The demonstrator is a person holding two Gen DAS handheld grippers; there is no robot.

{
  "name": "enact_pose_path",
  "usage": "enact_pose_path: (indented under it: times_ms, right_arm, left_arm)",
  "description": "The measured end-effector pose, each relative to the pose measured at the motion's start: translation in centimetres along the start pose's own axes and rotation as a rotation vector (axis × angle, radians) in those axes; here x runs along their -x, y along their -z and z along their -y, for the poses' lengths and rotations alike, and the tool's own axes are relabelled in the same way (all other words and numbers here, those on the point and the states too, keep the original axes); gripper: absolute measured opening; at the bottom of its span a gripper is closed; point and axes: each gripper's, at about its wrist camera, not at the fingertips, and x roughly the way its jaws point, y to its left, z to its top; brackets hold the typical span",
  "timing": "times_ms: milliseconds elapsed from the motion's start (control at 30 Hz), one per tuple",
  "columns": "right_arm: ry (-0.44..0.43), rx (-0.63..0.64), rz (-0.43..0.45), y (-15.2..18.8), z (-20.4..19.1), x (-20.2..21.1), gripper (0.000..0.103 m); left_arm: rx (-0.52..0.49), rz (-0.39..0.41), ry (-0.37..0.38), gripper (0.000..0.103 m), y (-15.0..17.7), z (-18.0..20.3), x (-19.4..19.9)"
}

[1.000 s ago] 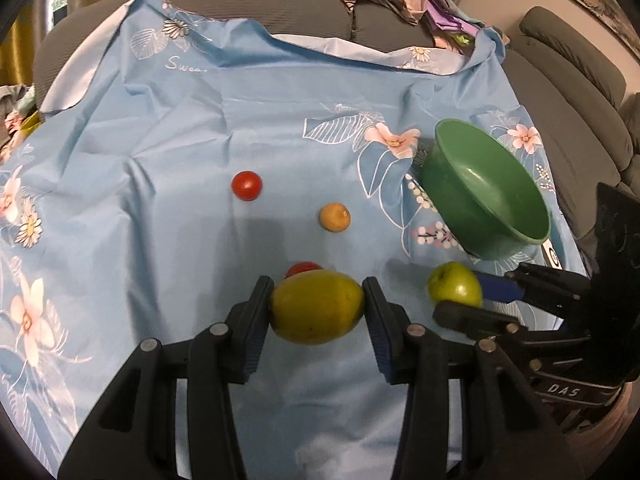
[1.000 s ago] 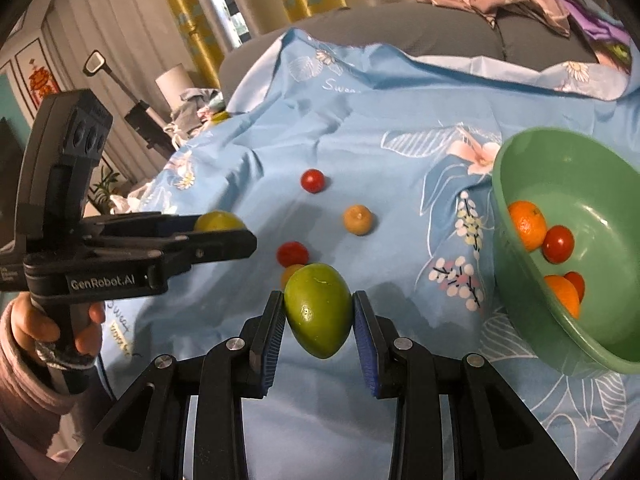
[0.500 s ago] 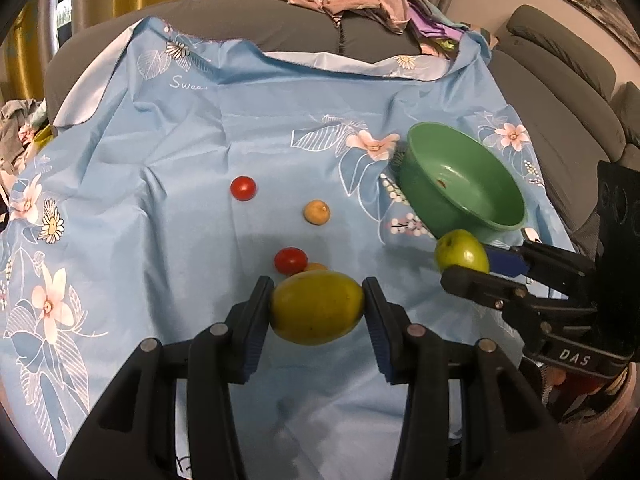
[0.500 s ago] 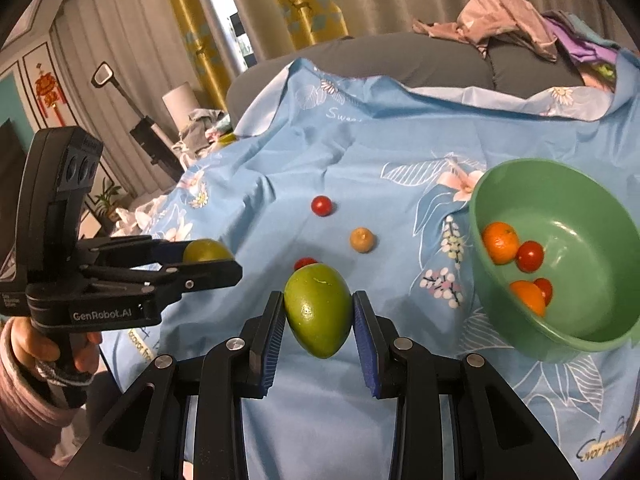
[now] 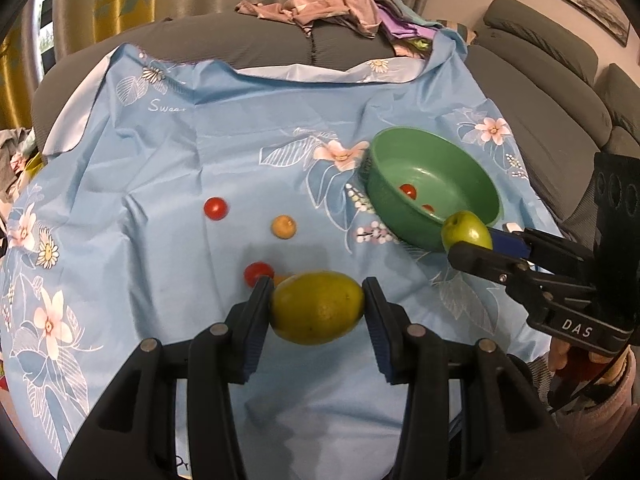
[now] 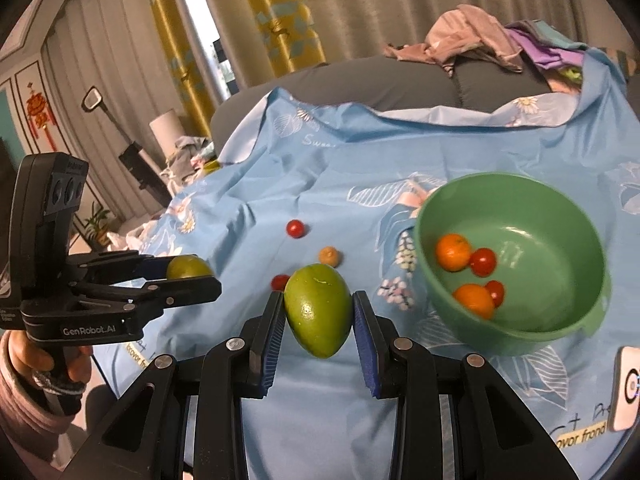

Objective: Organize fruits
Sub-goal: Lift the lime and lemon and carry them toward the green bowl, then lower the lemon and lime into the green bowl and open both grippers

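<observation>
My left gripper [image 5: 317, 307] is shut on a yellow-green mango [image 5: 316, 308], held above the blue floral cloth [image 5: 160, 168]. My right gripper [image 6: 318, 314] is shut on a green mango [image 6: 318, 314], held left of the green bowl [image 6: 560, 332]. The bowl also shows in the left wrist view [image 5: 472, 168]; it holds two oranges [image 6: 453, 251] and some tomatoes [image 6: 483, 261]. On the cloth lie a red tomato [image 5: 216, 208], a small yellow-orange fruit [image 5: 283, 227] and another tomato [image 5: 258, 273]. The right gripper with its mango [image 5: 466, 232] shows in the left wrist view, the left gripper [image 6: 188, 270] in the right.
A grey sofa [image 5: 280, 48] runs behind the cloth, with a heap of clothes [image 5: 332, 4] on it. More grey cushions [image 5: 560, 92] stand at the right. A white phone-like object [image 6: 628, 388] lies at the cloth's right edge. Curtains [image 6: 280, 20] hang behind.
Both grippers have lifted higher with their mangoes still held. The right gripper has moved closer to the bowl, whose inside now shows more fully.
</observation>
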Motion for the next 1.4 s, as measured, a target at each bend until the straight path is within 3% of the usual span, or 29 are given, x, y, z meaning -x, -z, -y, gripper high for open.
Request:
enact_pose_path:
  times_ms: [767,1400]
  right_arm:
    - [0.069,-0.098,0.073,0.6,4.4,2.4,0.035]
    - [0.107,-0.185,0.128,1.2,8.7,3.8,0.035]
  left_arm:
    - [-0.097,0.009,0.073,0.045,-2.8,4.4,-1.0]
    - [-0.185,-0.012,0.124,0.045,-6.1,8.9,-4.7]
